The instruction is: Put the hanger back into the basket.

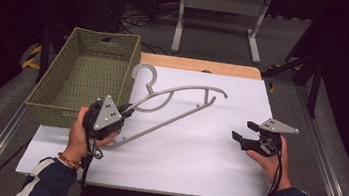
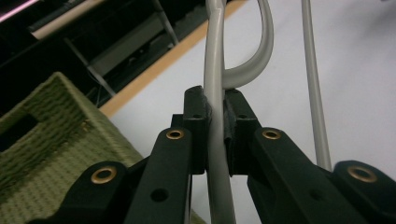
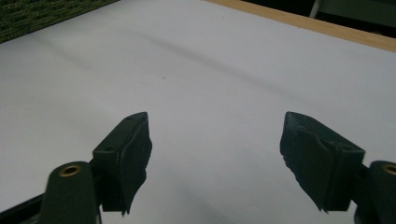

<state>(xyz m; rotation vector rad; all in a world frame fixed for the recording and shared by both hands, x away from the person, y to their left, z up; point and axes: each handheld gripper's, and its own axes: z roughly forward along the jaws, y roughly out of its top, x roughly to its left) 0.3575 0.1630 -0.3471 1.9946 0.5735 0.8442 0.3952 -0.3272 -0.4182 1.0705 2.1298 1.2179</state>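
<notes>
A grey plastic clothes hanger (image 1: pixel 171 105) lies slanted over the white table top (image 1: pixel 195 156), its hook (image 1: pixel 144 74) next to the basket. My left gripper (image 1: pixel 128 110) is shut on the hanger's upper arm near its left end. In the left gripper view the two black pads clamp the grey bar (image 2: pixel 215 121), with the hanger's curve and lower bar (image 2: pixel 315 102) beyond. My right gripper (image 1: pixel 243 131) hovers open at the right of the table, apart from the hanger. Between its pads (image 3: pixel 133 156) I see nothing but white table.
A woven green basket (image 1: pixel 84 79) stands at the table's back left, against the hanger's hook. A wooden strip (image 1: pixel 199 66) edges the far side of the table. A white table frame (image 1: pixel 220 20) stands on the floor beyond.
</notes>
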